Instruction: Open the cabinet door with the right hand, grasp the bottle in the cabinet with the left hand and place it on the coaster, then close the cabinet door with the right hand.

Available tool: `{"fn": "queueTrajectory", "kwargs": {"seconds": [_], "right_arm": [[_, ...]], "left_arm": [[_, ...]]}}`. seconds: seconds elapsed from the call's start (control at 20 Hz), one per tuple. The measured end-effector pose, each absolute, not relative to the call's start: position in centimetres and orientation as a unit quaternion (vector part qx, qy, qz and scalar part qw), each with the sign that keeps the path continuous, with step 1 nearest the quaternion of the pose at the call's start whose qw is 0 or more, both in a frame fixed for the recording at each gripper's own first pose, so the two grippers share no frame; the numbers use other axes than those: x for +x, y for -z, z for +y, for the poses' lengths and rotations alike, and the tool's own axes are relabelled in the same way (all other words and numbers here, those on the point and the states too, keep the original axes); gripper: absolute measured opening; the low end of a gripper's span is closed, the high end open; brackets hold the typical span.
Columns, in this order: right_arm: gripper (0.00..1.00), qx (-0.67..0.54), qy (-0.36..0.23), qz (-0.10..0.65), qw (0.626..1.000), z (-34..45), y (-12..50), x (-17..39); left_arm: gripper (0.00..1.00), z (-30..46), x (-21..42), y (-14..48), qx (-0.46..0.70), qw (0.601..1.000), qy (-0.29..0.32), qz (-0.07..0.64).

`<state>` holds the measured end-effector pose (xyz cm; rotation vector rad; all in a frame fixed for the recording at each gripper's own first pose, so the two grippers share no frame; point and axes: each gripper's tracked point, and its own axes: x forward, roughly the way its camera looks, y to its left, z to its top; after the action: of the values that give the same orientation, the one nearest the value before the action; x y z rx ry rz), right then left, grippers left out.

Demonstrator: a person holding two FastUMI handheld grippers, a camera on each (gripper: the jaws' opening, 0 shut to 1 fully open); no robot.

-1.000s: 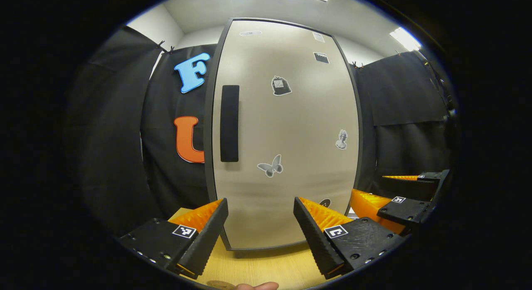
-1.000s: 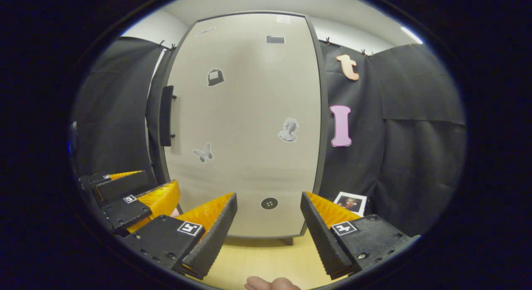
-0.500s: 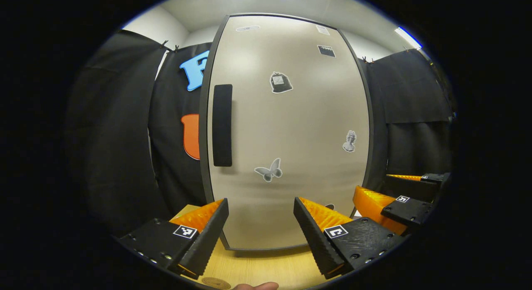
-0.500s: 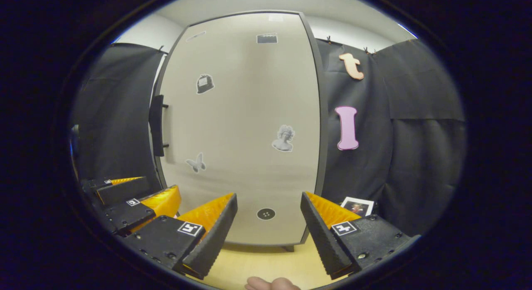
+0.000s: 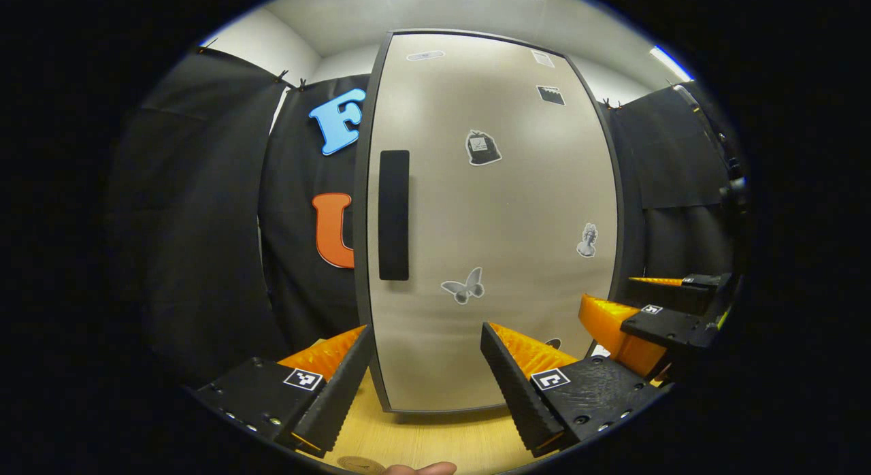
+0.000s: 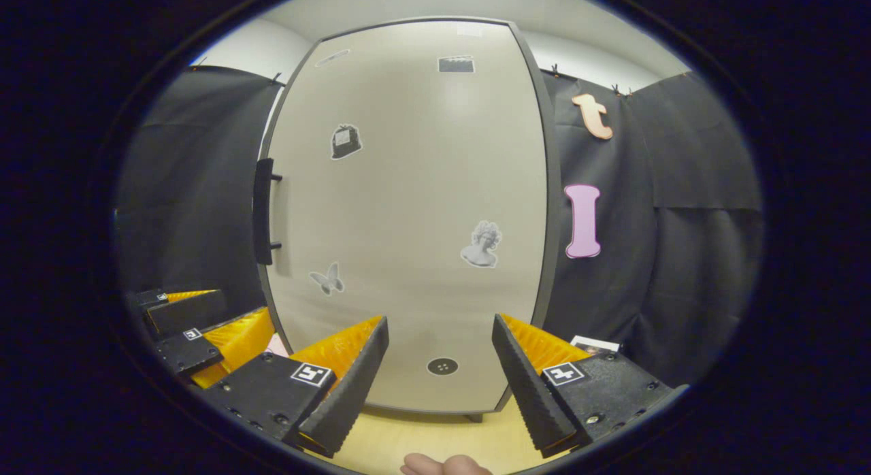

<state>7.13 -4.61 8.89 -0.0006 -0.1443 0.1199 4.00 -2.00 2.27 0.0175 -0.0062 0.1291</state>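
The beige cabinet door [image 5: 490, 223] stands shut in front of me, with a black vertical handle [image 5: 394, 215] near its left edge. The right gripper view has the same door [image 6: 408, 209] and its handle [image 6: 263, 211] seen side-on. My left gripper [image 5: 426, 376] is open with nothing between its fingers, a short way before the door's lower part. Open as well, my right gripper [image 6: 440, 373] faces the door's lower middle; it also appears at the right [image 5: 646, 318] in the left gripper view. A round coaster [image 5: 360, 465] peeks out at the bottom edge. The bottle is hidden behind the door.
The cabinet stands on a light wooden tabletop [image 5: 435, 441]. A small photo card [image 6: 594, 346] leans by the cabinet's right side. My left gripper [image 6: 197, 329] is at the lower left in the right gripper view. A fingertip [image 6: 442, 464] shows at the bottom edge.
Both views have shifted slightly: the door has slid a little to the right in each, and the right gripper has come somewhat closer to the door. The door stays shut.
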Motion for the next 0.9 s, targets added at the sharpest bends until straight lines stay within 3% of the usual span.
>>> {"fn": "queueTrajectory", "kwargs": {"seconds": [0.55,0.9], "right_arm": [[0.98,-0.053,-0.137,-0.114,0.983,5.4,-14.4,8.9],[0.98,-0.083,-0.198,-0.187,0.958,13.4,-18.8,7.6]], "left_arm": [[0.95,2.2,-3.0,-0.8,0.043,0.997,-0.064,-0.006],[0.95,5.7,-7.7,0.8,0.048,0.994,-0.097,0.004]]}}
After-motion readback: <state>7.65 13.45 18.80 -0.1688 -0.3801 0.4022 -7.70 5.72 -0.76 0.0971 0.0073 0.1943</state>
